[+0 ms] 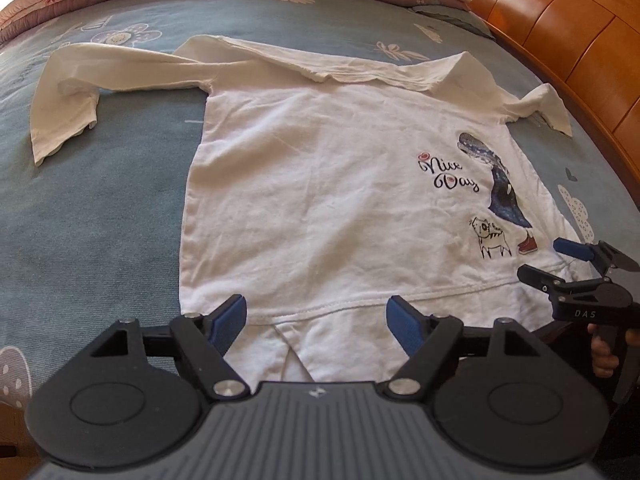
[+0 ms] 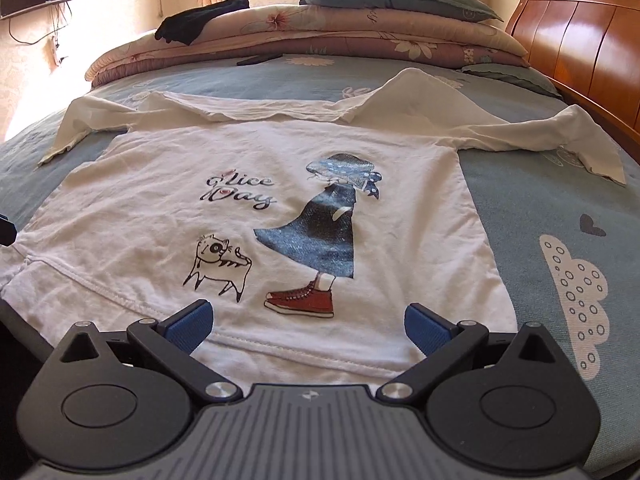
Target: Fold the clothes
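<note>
Shirt: white, long sleeves, a girl and a cat printed on the front. It lies spread flat, print up, on the blue bed sheet. Its long way runs from the hem, close to both grippers, up to the collar far away. Both sleeves stick out sideways. The left gripper hangs at the left part of the hem, fingers wide apart, holding nothing. The right gripper hangs at the right part of the hem, also wide apart. Each one is nearest its own hem corner.
</note>
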Motion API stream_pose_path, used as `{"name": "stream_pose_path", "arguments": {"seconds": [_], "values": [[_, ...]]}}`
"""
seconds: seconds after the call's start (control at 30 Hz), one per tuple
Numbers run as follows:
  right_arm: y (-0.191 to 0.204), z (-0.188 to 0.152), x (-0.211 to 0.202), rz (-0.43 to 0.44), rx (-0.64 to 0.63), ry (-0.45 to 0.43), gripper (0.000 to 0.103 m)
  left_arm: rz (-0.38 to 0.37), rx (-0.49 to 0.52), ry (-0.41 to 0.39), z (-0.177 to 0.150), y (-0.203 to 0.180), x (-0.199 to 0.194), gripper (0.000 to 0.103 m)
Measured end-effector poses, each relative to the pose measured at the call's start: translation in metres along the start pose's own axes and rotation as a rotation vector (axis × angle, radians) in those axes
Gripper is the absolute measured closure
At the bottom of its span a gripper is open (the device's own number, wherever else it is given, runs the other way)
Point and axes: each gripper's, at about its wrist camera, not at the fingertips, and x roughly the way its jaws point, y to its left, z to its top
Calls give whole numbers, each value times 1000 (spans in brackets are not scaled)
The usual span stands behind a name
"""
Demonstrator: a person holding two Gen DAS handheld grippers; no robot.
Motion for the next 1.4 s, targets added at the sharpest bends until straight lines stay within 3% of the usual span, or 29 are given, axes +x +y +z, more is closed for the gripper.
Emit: {"name": "stream_pose_path", "arguments": {"seconds": [0.13, 0.27, 0.4, 0.43, 0.53, 0.63, 0.67, 0.73, 0.8, 0.93, 1.1, 1.17, 1.2, 1.27, 1.4], "values": [[-23, 46, 16, 39, 60, -54, 0, -35, -22, -67, 31, -24, 1, 17], [-65, 83, 48, 92, 194, -10, 0, -50, -37, -78, 46, -49, 25, 17], [-116, 68, 64, 281, 435, 47, 0, -57, -92, -46, 41, -58, 66, 17], [-121, 65, 67, 281, 455, 60, 0, -58, -106, -38, 39, -60, 76, 17], [-134, 61, 72, 233, 470, 71, 0, -63, -146, -14, 35, -67, 107, 16], [-145, 57, 68, 213, 522, 35, 1, -27, -108, -73, 28, -76, 109, 11], [-146, 58, 65, 150, 519, 20, 0, -13, -100, -82, 27, -78, 109, 11], [-142, 62, 57, -77, 454, -16, 0, -3, -81, -91, 25, -79, 109, 11], [-146, 63, 49, 3, 489, -57, 0, -7, -68, -102, 22, -79, 108, 10], [-135, 65, 50, 359, 570, -77, 0, -17, -54, -128, 18, -78, 107, 9], [-96, 75, 76, 477, 507, 26, 0, -10, -36, -142, 15, -82, 107, 8], [-91, 75, 86, 407, 503, 63, 0, -10, -29, -148, 13, -82, 107, 7], [-91, 76, 89, 319, 498, 77, 0, -8, -26, -150, 13, -83, 107, 7], [-97, 77, 86, 238, 507, 47, 0, -3, -19, -154, 11, -84, 107, 7], [-108, 72, 84, 257, 557, 59, 0, -15, -6, -157, 8, -83, 103, 7]]}}
